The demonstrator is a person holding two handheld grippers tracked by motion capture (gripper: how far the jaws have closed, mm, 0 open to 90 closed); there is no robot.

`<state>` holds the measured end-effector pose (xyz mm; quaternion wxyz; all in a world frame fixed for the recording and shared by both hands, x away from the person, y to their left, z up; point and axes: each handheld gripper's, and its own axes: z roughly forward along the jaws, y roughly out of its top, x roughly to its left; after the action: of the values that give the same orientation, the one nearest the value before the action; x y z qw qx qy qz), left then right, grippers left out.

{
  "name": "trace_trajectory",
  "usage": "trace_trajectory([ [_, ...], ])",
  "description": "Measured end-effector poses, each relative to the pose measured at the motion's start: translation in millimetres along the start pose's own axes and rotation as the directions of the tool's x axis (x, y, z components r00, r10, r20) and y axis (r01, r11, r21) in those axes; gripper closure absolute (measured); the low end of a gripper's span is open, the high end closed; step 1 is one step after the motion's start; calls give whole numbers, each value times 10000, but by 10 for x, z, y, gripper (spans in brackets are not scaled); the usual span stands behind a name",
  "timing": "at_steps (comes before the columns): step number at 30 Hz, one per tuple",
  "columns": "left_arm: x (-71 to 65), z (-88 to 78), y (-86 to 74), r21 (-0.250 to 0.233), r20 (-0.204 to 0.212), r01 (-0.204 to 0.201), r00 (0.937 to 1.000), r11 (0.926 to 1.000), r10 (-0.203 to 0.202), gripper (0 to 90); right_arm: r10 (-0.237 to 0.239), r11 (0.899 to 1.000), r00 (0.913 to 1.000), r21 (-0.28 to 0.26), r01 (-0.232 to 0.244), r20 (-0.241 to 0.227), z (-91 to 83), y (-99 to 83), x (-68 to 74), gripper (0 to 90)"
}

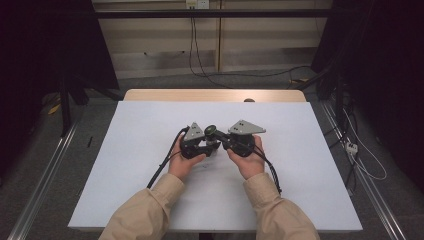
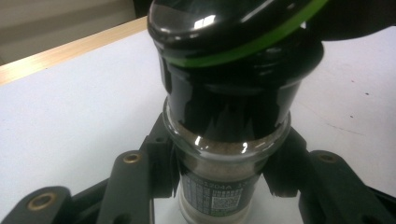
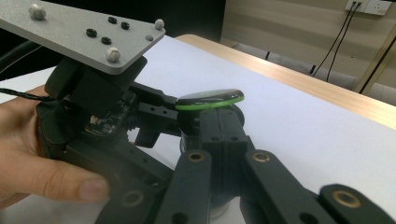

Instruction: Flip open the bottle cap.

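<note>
High view: a small jar point(image 1: 212, 142) stands near the middle of the white bench point(image 1: 125, 150), with both hand-held grippers meeting at it. The left hand-held gripper point(image 1: 202, 145) comes at the jar from its left side, the right hand-held gripper point(image 1: 223, 142) from its right, and each carries a grey plate above the jar's level. The person's hands point(image 1: 184, 162) hold them from the near side of the jar, tan sleeves point(image 1: 145, 212) behind.

In the left gripper view the jar point(image 2: 224, 135) is glass, filled with a pale brown powder, with a dark label low on its body and a black cap point(image 2: 233, 51) with a green ring. The left hand-held gripper point(image 2: 219, 172) pinches the glass body just under the cap, its jaws pressed on either side.

In the right gripper view the right hand-held gripper point(image 3: 217, 128) has its jaws drawn close together against the jar just below the cap point(image 3: 210, 99), whose lid is tilted. The left hand-held gripper point(image 3: 154, 121) reaches the jar from the other side, a hand point(image 3: 42, 158) around it.
</note>
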<state>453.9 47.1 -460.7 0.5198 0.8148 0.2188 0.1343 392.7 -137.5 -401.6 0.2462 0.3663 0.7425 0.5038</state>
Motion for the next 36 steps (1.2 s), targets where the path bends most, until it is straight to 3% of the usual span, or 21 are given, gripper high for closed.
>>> trace_trajectory([
  [36, -8, 2, 2, 10, -78, -41, 10000, 10000, 41, 533, 2, 10000, 9999, 95, -1, -101, 34, 65, -1, 900],
])
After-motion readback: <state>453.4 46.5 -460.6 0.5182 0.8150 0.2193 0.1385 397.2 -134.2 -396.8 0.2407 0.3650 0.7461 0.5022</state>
